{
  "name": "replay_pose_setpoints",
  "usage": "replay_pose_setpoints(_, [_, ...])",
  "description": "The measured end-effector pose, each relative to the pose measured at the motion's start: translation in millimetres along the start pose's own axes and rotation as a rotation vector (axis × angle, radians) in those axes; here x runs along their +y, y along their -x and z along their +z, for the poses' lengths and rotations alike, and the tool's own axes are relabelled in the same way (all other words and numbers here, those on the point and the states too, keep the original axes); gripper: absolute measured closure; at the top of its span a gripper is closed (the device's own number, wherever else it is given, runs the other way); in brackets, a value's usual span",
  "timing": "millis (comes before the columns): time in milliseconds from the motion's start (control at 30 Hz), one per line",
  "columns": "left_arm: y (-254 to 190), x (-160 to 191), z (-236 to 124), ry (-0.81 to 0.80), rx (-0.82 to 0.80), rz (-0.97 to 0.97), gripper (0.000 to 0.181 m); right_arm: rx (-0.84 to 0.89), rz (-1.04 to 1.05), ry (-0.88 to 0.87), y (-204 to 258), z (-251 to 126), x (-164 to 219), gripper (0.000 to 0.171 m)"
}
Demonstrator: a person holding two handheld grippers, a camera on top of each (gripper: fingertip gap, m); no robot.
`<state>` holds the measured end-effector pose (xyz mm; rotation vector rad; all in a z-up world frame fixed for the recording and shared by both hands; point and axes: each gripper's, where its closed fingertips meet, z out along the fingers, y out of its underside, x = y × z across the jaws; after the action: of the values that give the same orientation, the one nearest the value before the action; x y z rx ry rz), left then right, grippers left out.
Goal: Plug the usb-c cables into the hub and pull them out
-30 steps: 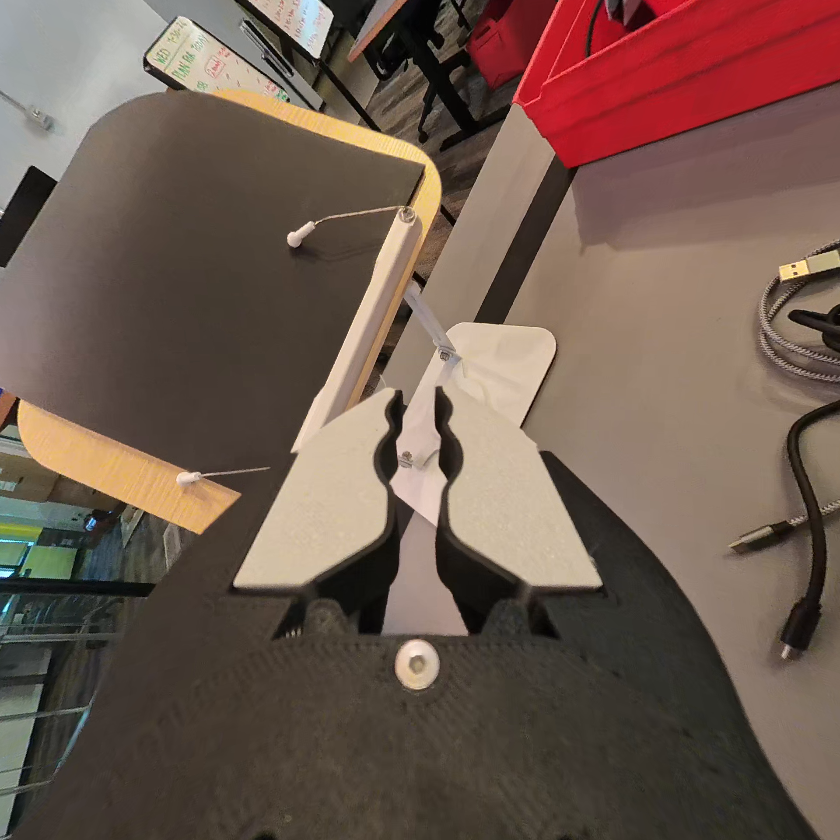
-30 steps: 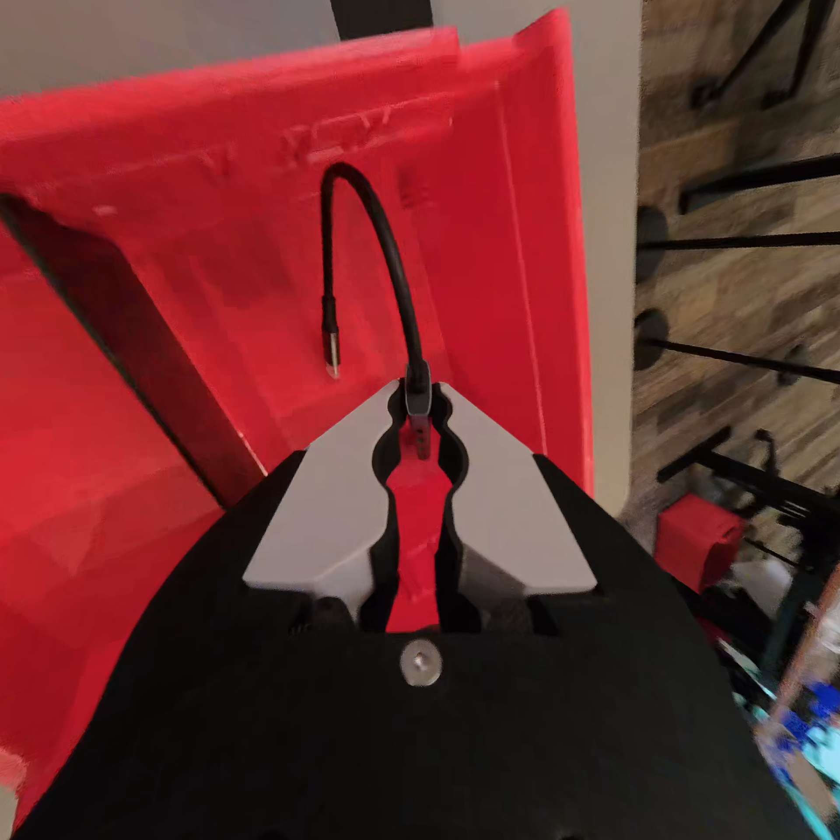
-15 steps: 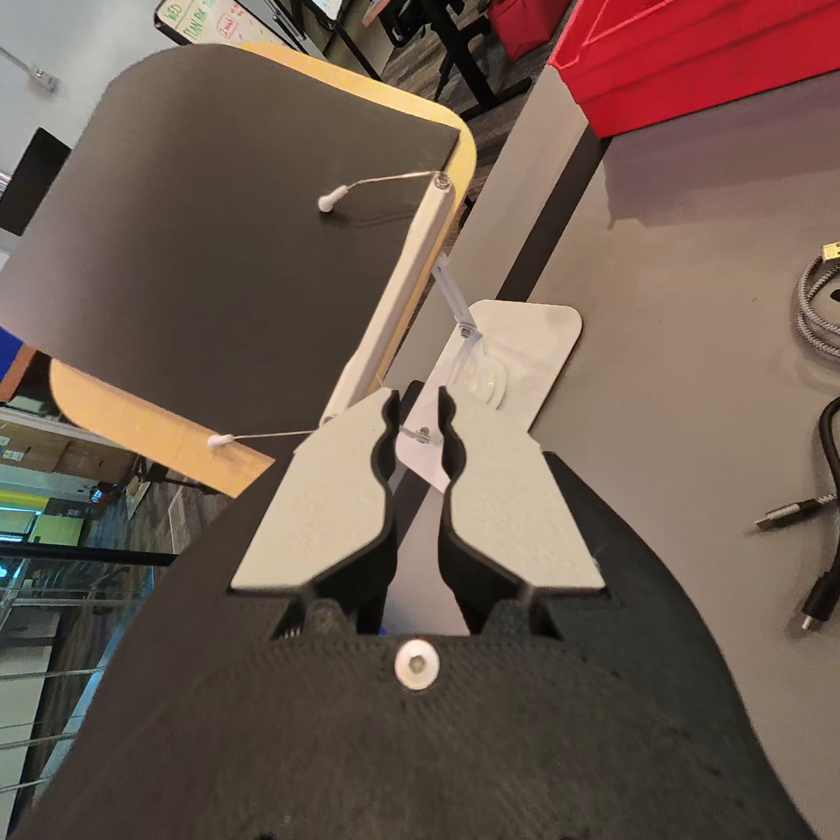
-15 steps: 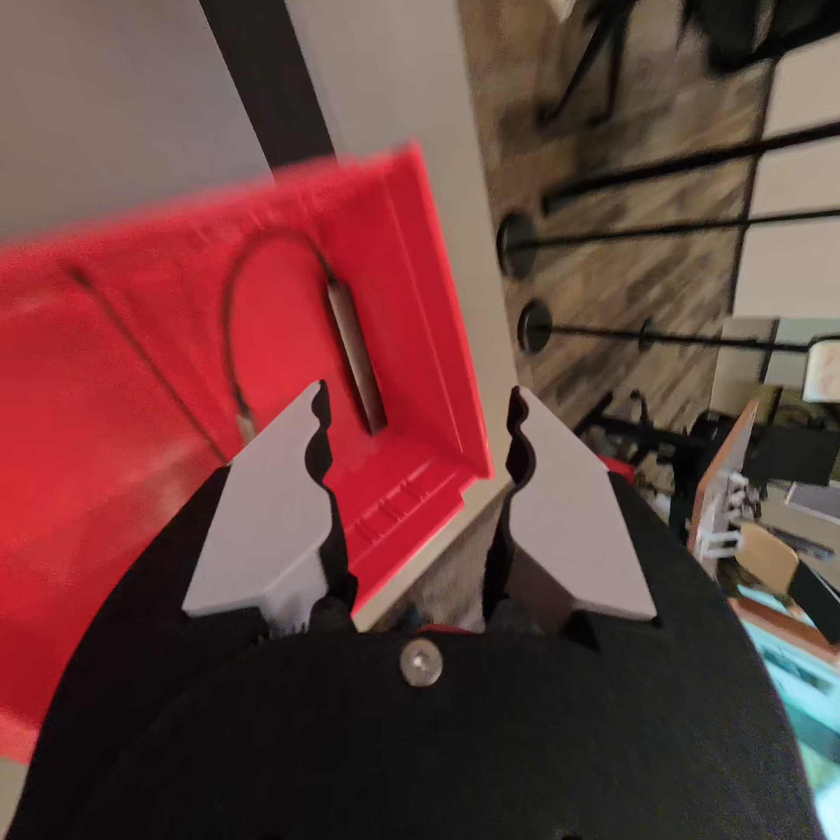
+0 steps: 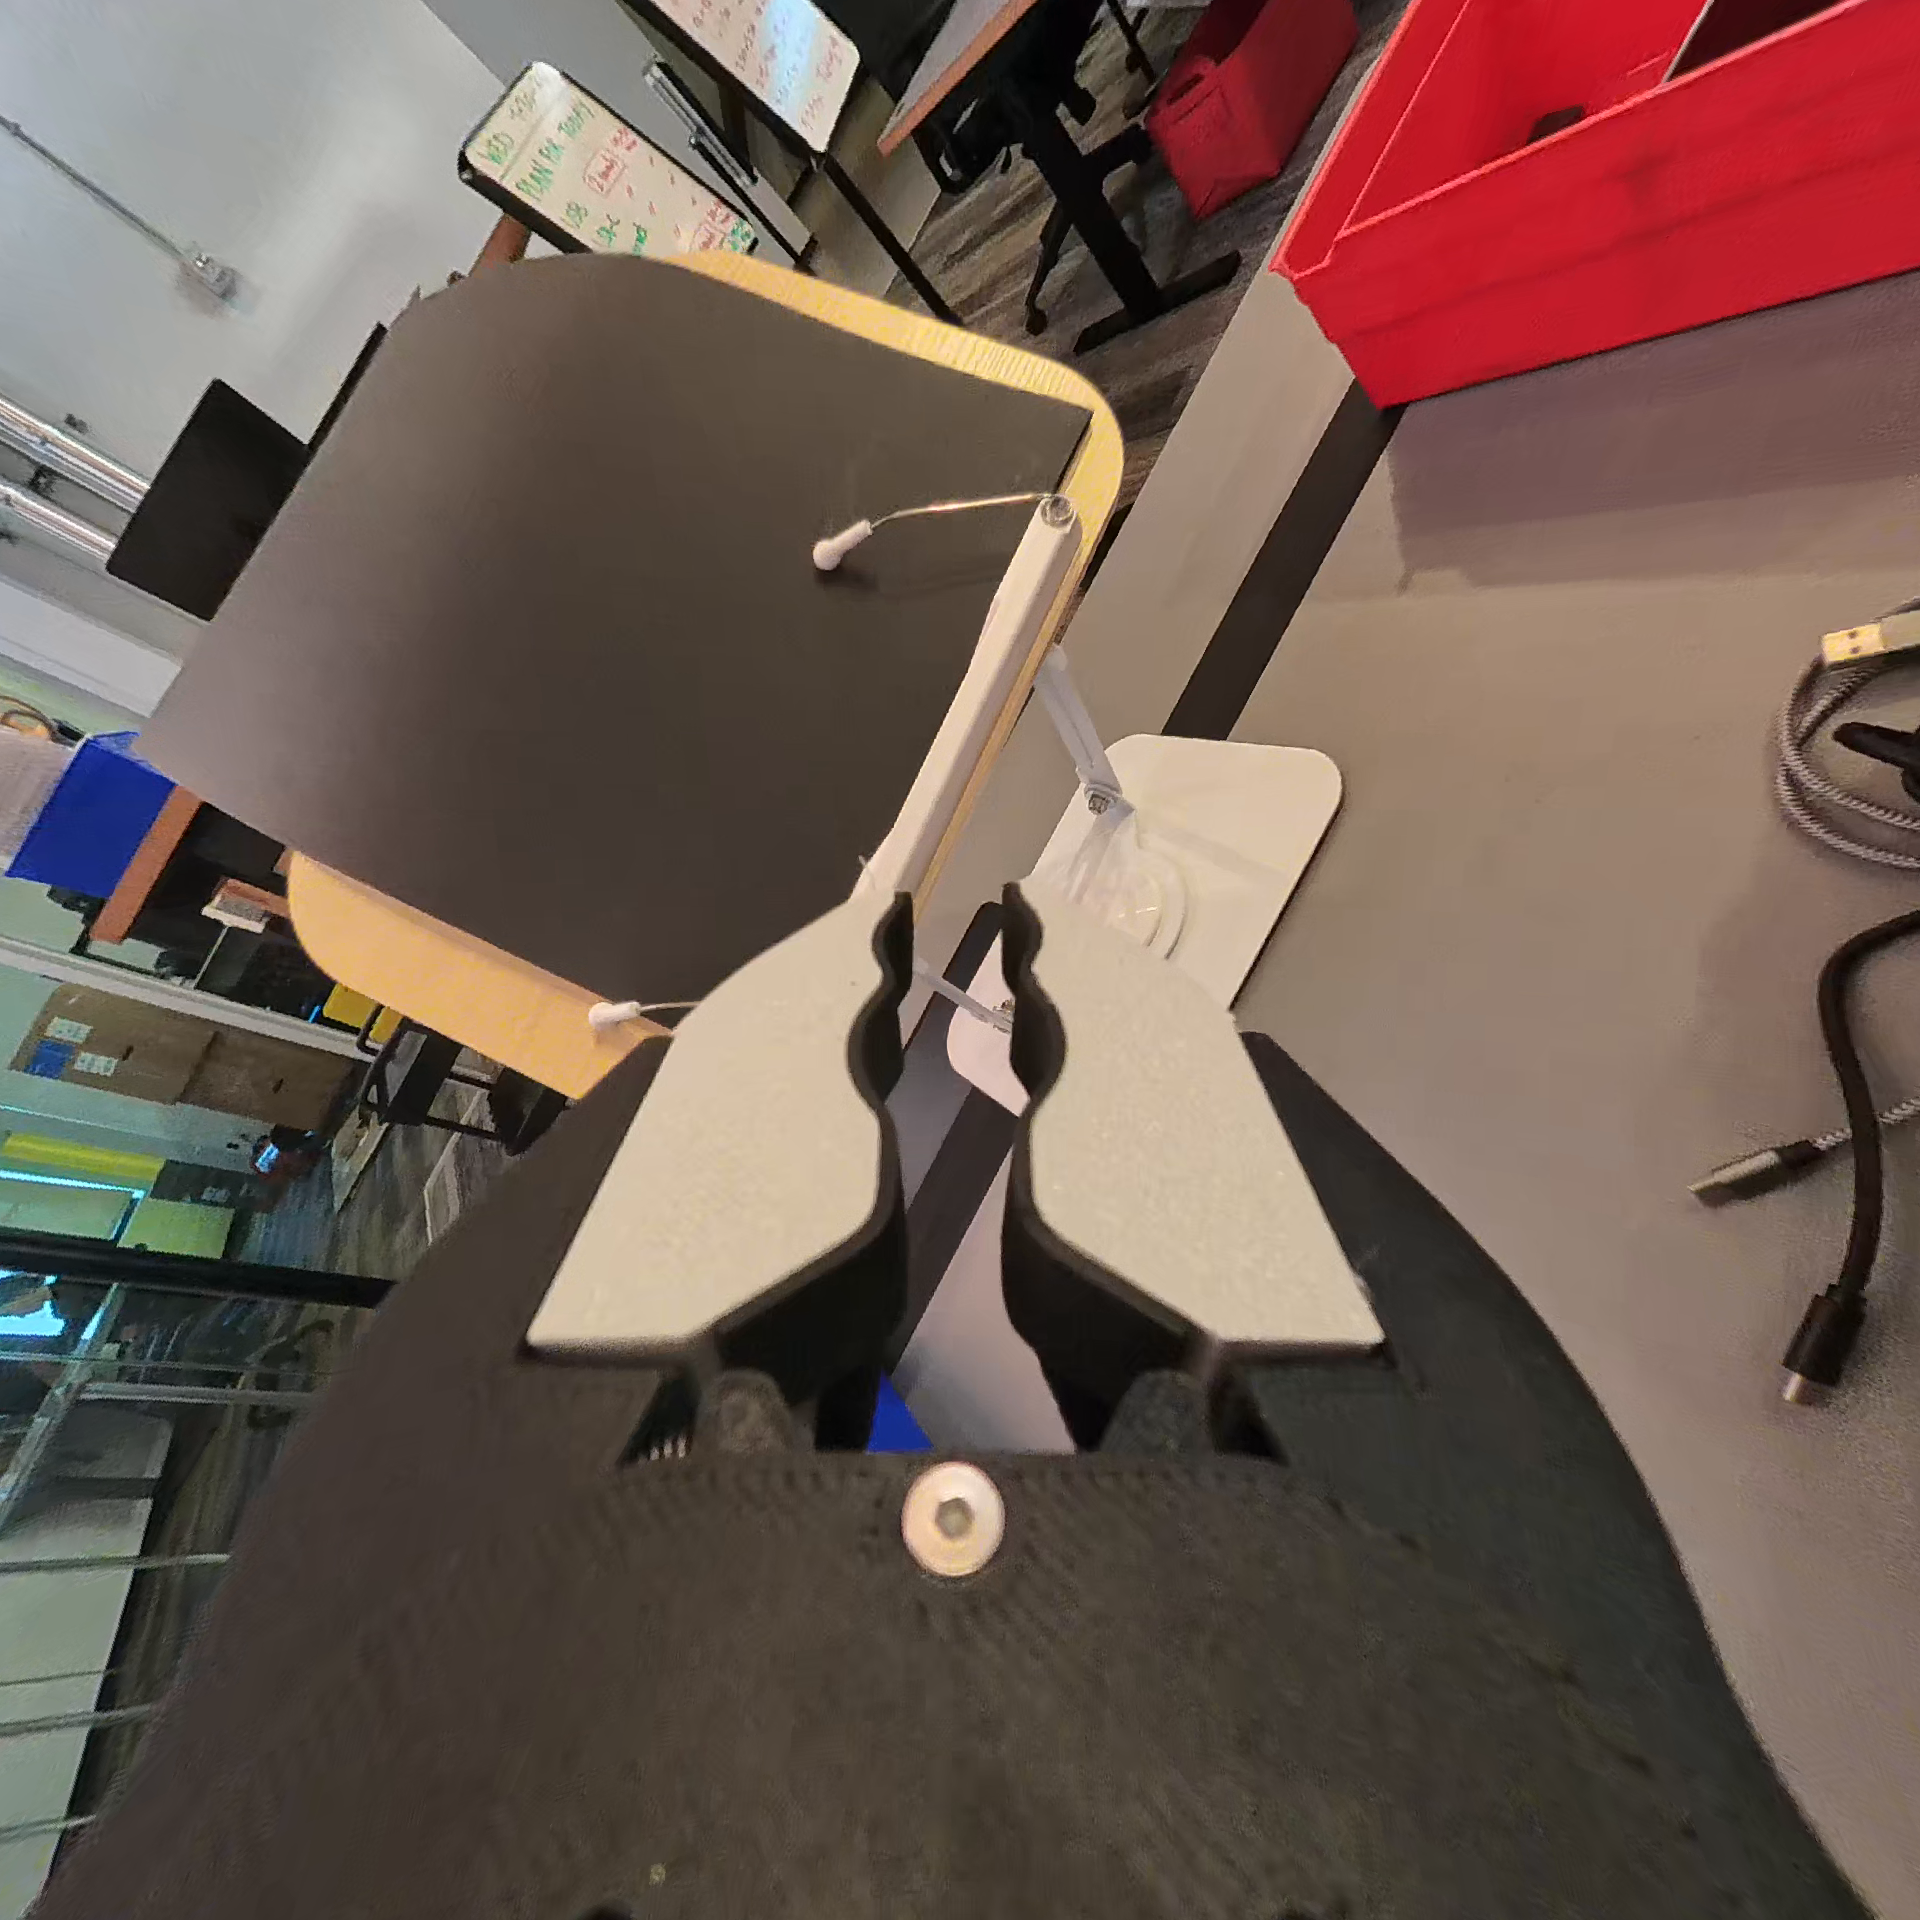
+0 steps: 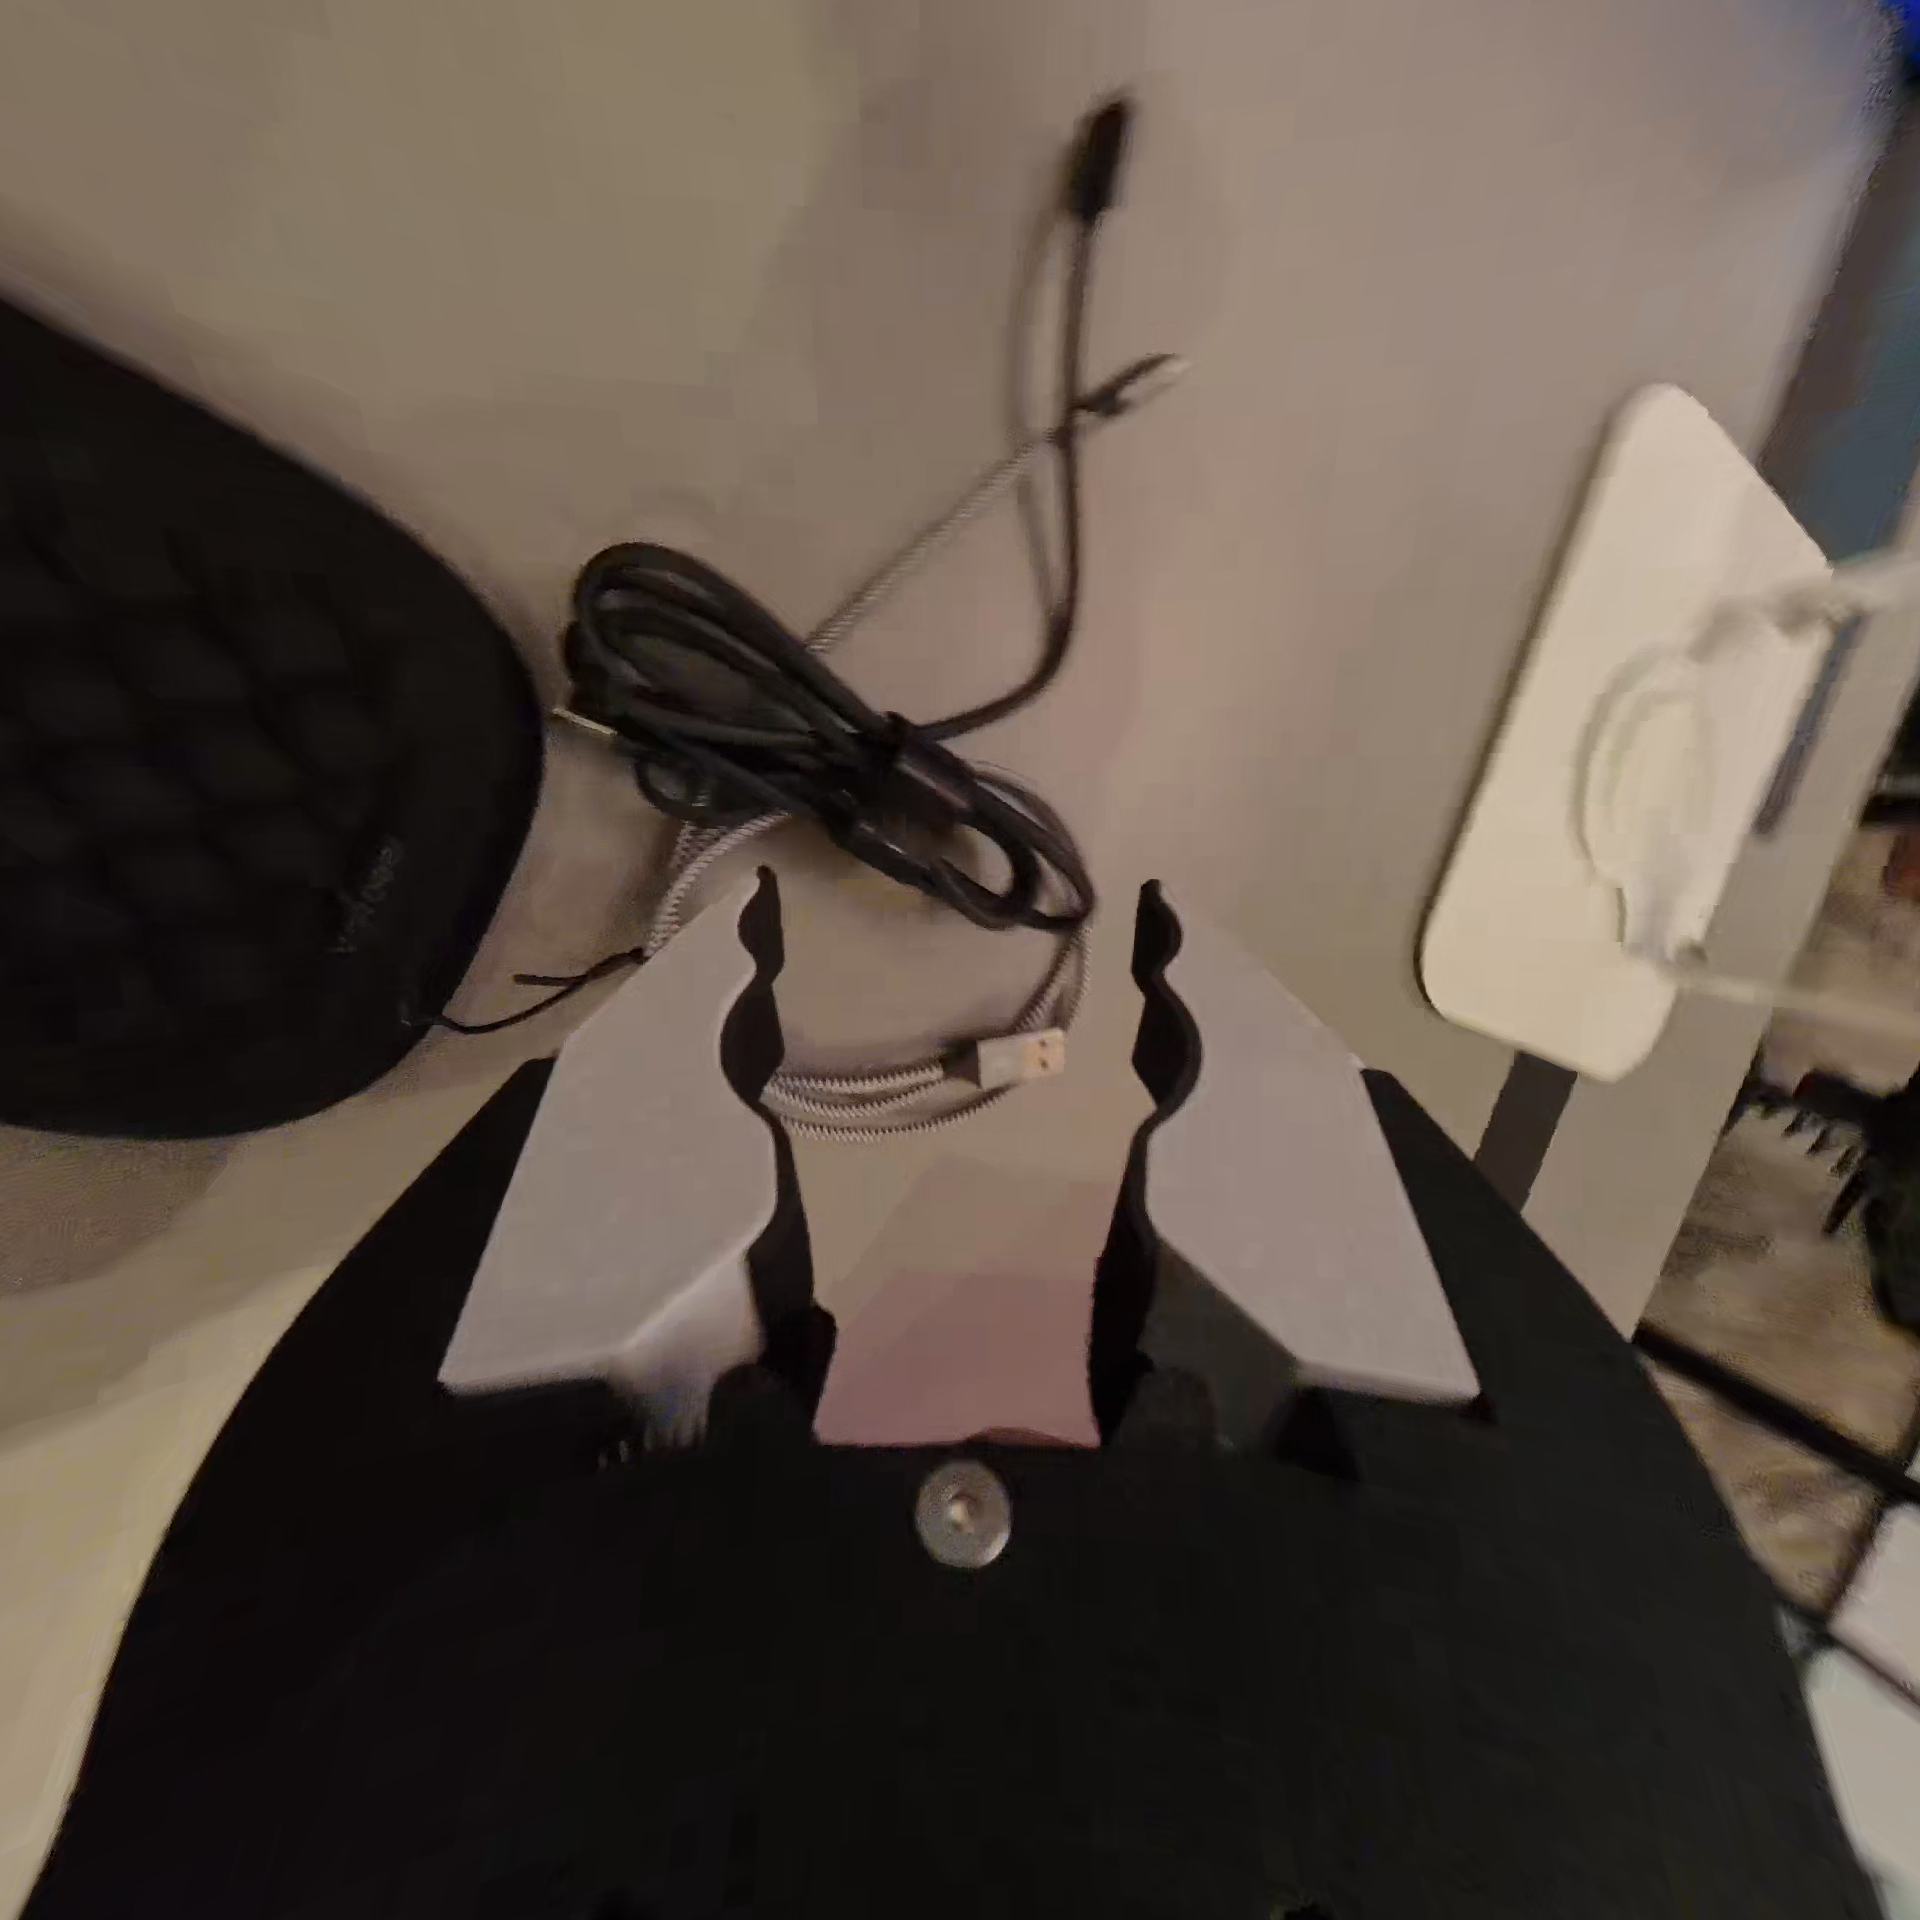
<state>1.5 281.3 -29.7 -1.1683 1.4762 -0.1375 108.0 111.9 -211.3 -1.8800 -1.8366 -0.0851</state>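
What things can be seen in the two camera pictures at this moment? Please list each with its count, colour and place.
bundled cable: 1, black, coiled on the table ahead of the right gripper
braided cable: 1, grey-white, flat silver plug, between the right gripper's fingers in view but not gripped
loose cable ends: 2, one black, one braided, on the grey table at the right of the left wrist view
bin: 1, red, far side of the table
stand base: 1, white, at the table edge
board: 1, black face, wooden rim, held on the white stand
pouch: 1, black, quilted, left of the cables
table: 1, grey
left gripper: 1, grey fingers, narrowly open, empty
right gripper: 1, grey fingers, wide open, empty
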Motion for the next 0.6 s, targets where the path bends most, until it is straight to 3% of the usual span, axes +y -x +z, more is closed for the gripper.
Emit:
replay_pose_setpoints(133, [-3,-3,-2,-0.007,0.011,0.016,0.165,-0.053,-0.237,0.08,9,28,-5,0.107])
replay_pose_setpoints(267, [-3,-1,-2,0.004,0.005,0.033,0.165,-0.182,-0.336,0.164,17,48,6,0.135])
replay_pose_setpoints(367, [0,6,0,0.023,-0.004,0.035,0.165,-0.171,-0.359,0.168,10,49,4,0.142])
replay_pose_setpoints(600, [16,16,-3,0.029,-0.03,-0.004,0.165,-0.052,-0.117,0.018,-26,8,-18,0.148])
